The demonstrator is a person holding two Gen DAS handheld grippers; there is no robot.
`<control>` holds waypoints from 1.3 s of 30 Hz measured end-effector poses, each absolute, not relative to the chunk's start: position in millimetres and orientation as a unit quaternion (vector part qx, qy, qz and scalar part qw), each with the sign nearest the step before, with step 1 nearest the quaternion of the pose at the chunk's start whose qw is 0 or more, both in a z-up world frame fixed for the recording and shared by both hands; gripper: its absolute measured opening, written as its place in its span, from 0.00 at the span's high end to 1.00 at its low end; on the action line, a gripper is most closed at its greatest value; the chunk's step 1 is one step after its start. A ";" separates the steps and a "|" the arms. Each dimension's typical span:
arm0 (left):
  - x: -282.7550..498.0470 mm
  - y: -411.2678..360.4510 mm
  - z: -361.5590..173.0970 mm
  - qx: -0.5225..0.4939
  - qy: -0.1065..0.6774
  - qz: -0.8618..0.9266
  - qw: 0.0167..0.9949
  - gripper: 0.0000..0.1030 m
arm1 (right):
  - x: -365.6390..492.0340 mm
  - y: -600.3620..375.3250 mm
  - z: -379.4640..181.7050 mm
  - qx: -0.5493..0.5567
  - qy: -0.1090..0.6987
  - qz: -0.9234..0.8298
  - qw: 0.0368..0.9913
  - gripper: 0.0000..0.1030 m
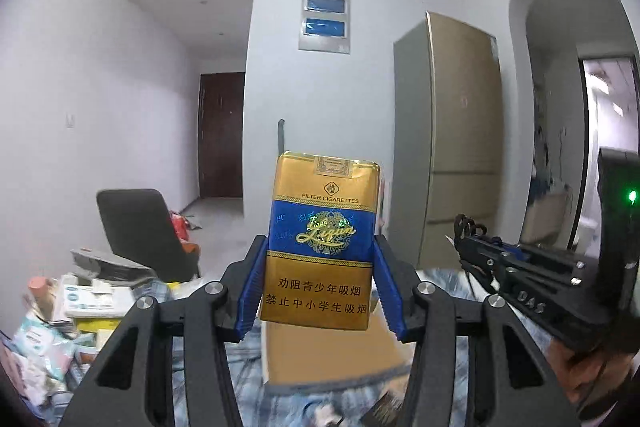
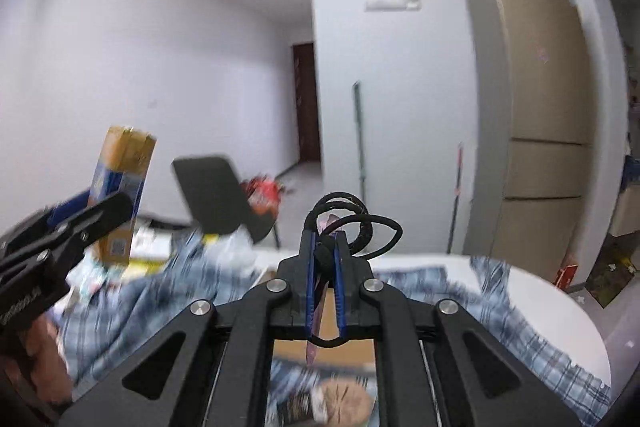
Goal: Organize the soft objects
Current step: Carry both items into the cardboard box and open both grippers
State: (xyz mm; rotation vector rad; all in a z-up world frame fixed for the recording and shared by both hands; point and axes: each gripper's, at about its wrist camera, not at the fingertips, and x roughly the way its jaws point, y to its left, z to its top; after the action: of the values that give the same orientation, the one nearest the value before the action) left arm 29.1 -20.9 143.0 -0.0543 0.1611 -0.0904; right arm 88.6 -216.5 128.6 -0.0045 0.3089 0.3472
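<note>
Left tongs [image 1: 318, 267] clenched on one cigarette pack [image 1: 320, 247], held upright in the air | right tongs [image 2: 325, 267] clenched on one black hair tie [image 2: 352, 223], above plaid cloth [image 2: 520, 319]

A white round table [image 2: 560, 299] is carrying a blue-and-white plaid cloth [image 2: 532, 339] that is lying rumpled across most of its top. A flat brown cardboard box [image 1: 332, 351] is resting on the cloth near the middle. At the left, a heap of packets and small boxes [image 1: 76, 311] is crowding the surface.
</note>
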 end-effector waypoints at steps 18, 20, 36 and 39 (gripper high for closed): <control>131.8 -8.3 114.6 -0.046 0.156 -0.039 0.986 0.48 | 163.0 -201.8 107.0 0.020 0.189 0.164 0.968 0.93; 145.6 -9.4 101.7 -0.039 0.179 -0.036 0.982 0.48 | 175.1 -201.2 94.6 0.013 0.210 0.158 0.965 0.93; 234.7 -7.9 -26.5 -0.010 0.358 -0.014 0.934 0.48 | 242.5 -197.6 -20.5 -0.002 0.387 0.164 0.907 0.93; 241.7 -2.0 -38.4 -0.016 0.376 -0.012 0.926 0.48 | 251.7 -197.3 -37.4 0.002 0.415 0.173 0.893 0.93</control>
State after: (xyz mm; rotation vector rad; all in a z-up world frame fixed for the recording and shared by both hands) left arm 241.7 -2.0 -38.4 -0.0328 0.7716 -0.0243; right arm 251.7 -197.3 -37.4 0.0049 0.8600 0.3586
